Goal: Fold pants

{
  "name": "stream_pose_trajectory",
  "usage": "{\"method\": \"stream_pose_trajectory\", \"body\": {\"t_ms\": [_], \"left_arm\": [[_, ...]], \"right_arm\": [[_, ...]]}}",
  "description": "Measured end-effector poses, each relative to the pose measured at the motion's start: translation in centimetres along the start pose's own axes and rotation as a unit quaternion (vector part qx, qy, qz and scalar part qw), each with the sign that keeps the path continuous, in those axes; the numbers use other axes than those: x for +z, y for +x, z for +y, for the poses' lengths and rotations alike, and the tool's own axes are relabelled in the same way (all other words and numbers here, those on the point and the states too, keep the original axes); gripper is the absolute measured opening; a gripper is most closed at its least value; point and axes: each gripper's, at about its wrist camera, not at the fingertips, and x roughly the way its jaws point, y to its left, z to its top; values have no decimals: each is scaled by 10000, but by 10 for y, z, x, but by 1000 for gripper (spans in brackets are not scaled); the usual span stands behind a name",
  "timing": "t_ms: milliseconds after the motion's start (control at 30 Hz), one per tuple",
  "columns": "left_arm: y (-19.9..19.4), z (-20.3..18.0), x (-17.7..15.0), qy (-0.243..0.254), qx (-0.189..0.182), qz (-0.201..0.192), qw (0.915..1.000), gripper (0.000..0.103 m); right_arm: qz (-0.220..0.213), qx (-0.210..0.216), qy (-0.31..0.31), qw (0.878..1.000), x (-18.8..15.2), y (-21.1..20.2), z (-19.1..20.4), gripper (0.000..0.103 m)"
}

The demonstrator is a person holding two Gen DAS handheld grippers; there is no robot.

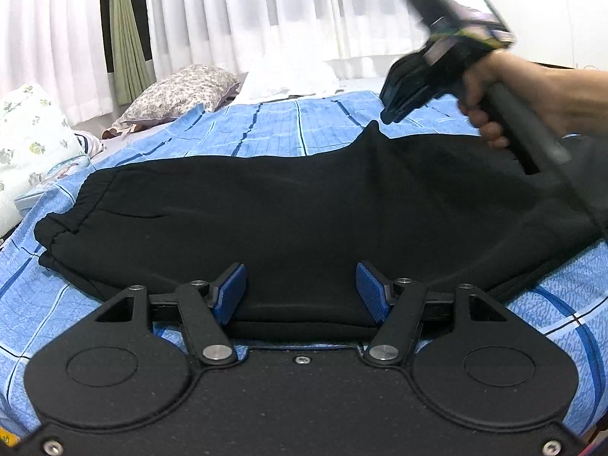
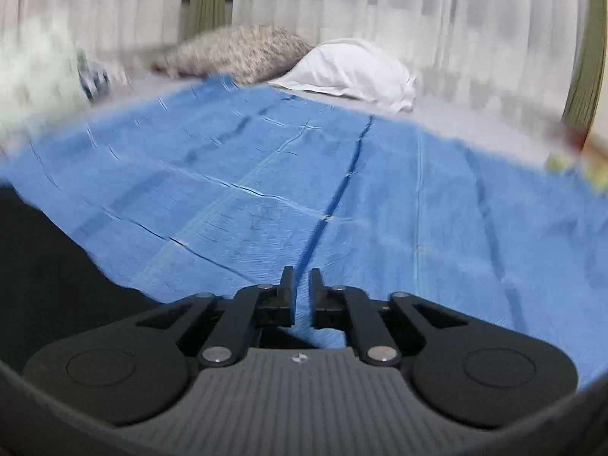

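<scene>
The black pants (image 1: 288,212) lie folded lengthwise across the blue bed cover, waistband at the left. My left gripper (image 1: 300,290) is open, its blue pads on either side of the near edge of the pants. My right gripper (image 1: 391,110), held by a hand, hovers above the far edge of the pants at the right. In the right wrist view my right gripper (image 2: 303,292) has its fingers nearly together with nothing between them, above the cover; the pants (image 2: 45,277) show at the lower left.
The blue checked cover (image 1: 273,125) spreads over the bed. A floral pillow (image 1: 182,91), a white pillow (image 2: 353,72) and a printed cushion (image 1: 26,140) lie at the far side. White curtains hang behind.
</scene>
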Motion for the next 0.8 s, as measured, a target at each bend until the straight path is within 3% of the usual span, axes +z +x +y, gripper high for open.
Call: {"method": "stream_pose_trajectory", "body": {"t_ms": [167, 267, 333, 400, 467, 533, 600, 700, 800], "left_arm": [[-1, 0, 1, -8, 6, 1, 10000, 64], [-1, 1, 3, -22, 18, 46, 10000, 64], [0, 1, 4, -28, 26, 73, 10000, 64], [1, 0, 5, -23, 40, 89, 9999, 64], [2, 0, 7, -50, 55, 127, 9999, 64], [3, 0, 9, -83, 69, 176, 9998, 64], [5, 0, 10, -111, 83, 204, 9997, 64], [7, -1, 11, -114, 116, 206, 9997, 64], [8, -2, 11, -136, 147, 213, 9996, 64]], "right_arm": [[108, 883, -19, 9960, -23, -37, -3, 48], [382, 983, -46, 9944, -45, -53, -8, 49], [546, 606, -166, 9965, -63, -62, -18, 50], [440, 148, -135, 9988, -82, -73, -44, 54], [441, -476, 294, 9975, -87, -86, -75, 61], [213, -982, 937, 9905, -93, -112, -109, 61], [-216, -1314, 1585, 9783, -105, -147, -142, 62], [-718, -2117, 2324, 9466, -129, -199, -183, 63], [-1050, -2532, 2920, 9163, -162, -246, -219, 63]]}}
